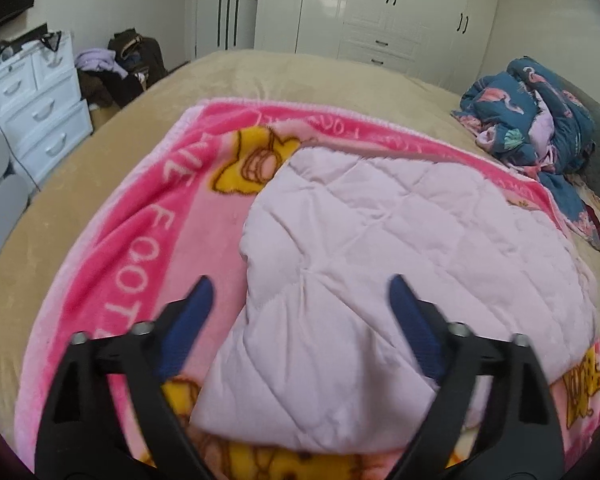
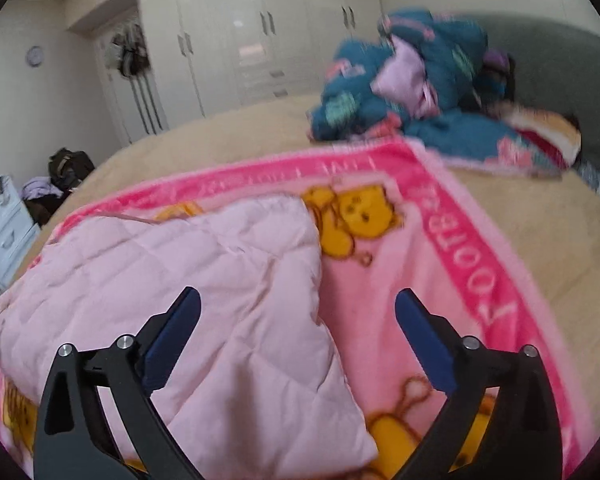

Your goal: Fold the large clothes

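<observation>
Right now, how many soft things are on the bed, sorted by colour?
Light pink quilted garment: 1
Bright pink cartoon blanket: 1
Blue patterned pile of bedding: 1
Total: 3, all lying on the tan bed. What else hides inside the blue pile cannot be told.

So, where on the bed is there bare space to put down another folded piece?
The tan bedspread lies bare between the pink cartoon blanket and the white wardrobe, and along the blanket's left edge. It is crowded at the teal flamingo bedding heap.
</observation>
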